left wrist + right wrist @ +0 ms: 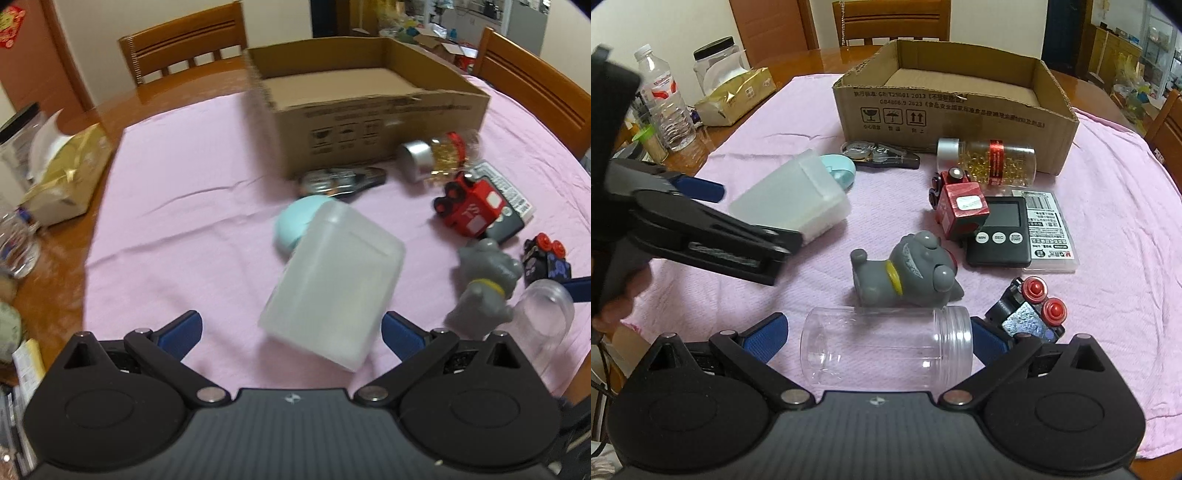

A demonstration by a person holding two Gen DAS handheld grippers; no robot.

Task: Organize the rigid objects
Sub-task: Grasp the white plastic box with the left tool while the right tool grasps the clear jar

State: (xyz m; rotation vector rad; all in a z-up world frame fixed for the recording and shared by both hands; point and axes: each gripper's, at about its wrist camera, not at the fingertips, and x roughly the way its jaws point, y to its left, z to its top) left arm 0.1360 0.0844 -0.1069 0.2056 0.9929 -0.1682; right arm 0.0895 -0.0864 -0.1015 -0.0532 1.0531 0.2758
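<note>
My left gripper (291, 330) is open, its blue fingers on either side of a frosted white plastic box (330, 284) lying on the pink cloth; the box also shows in the right wrist view (792, 195), beside the left gripper's fingers (698, 186). My right gripper (879, 339) is open around a clear plastic jar (886, 347) lying on its side. An open cardboard box (373, 110), seen also in the right wrist view (955, 107), stands at the back and looks empty.
On the cloth lie a grey dog figure (908, 277), red toy train (960, 201), black toy car (1030, 314), black timer (1001, 232), capsule bottle (990, 158), tape dispenser (882, 153) and teal case (838, 171). Bottles and a tissue box (735, 98) stand left.
</note>
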